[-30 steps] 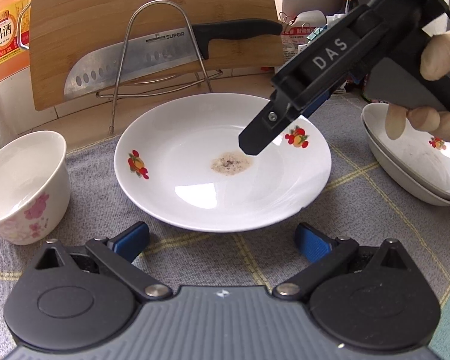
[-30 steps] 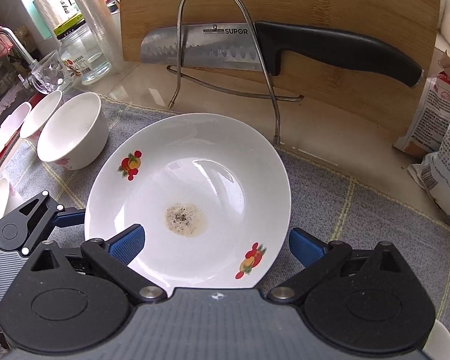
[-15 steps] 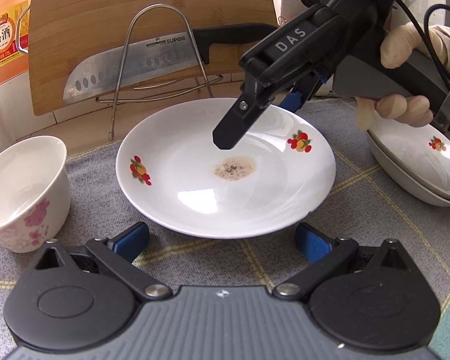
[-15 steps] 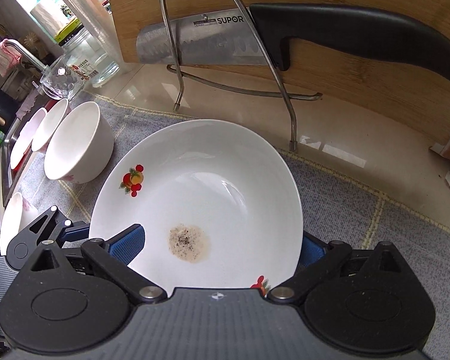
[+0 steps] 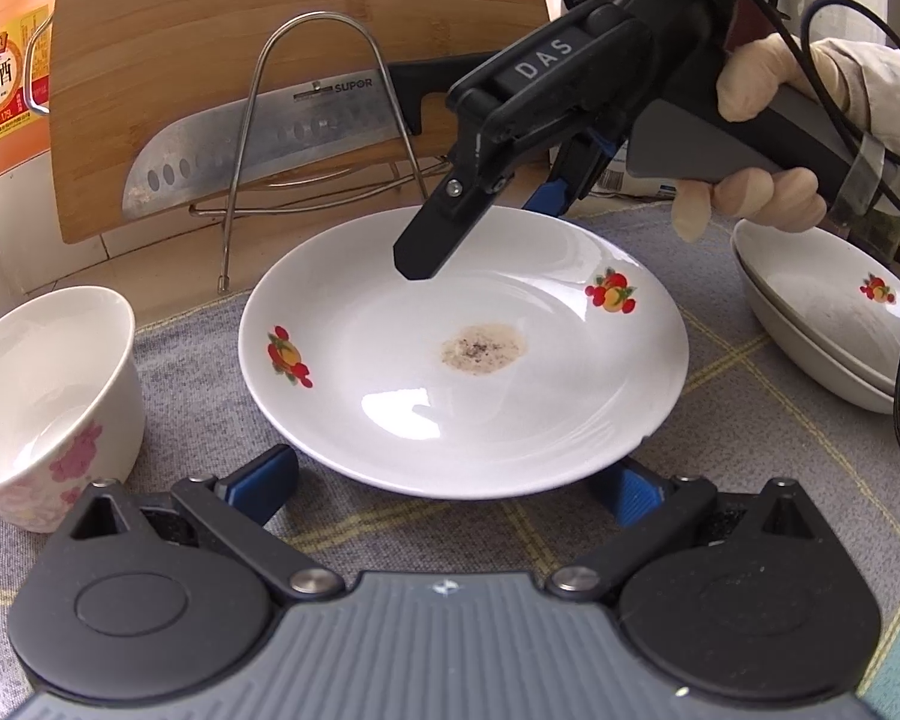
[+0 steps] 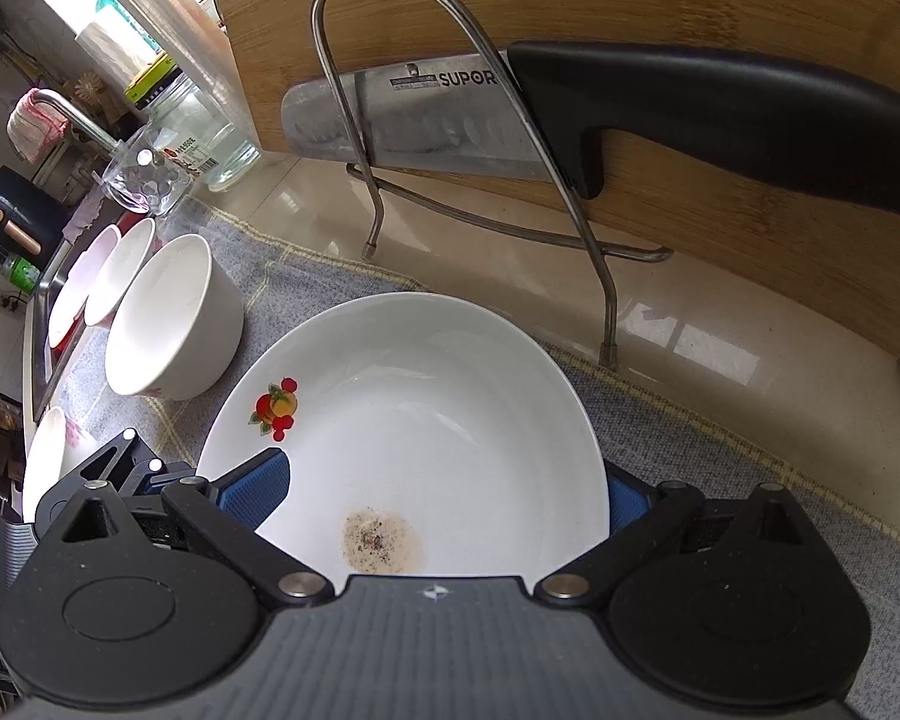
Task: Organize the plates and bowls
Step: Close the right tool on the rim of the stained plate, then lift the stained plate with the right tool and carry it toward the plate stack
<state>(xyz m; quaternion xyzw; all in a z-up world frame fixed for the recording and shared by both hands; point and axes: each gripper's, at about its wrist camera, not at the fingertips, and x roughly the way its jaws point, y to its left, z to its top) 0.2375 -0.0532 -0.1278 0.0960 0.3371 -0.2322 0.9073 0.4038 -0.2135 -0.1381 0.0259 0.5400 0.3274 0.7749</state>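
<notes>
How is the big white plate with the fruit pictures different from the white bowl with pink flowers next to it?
The white plate with fruit pictures is wide and shallow; the white bowl with pink flowers is narrow, deep and tall-sided. The plate has a brown, speckled smear in its middle; the bowl's inside looks clean. The plate's pictures are red and orange fruit on its inner rim; the bowl's flowers are pink, on its outside. Both are glossy white and sit upright on the grey cloth.

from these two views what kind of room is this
Most likely a home kitchen counter: a kitchen knife rests on a wire rack against a wooden cutting board, a tap over a sink sits at the far left, and a used plate lies on a cloth.
</notes>
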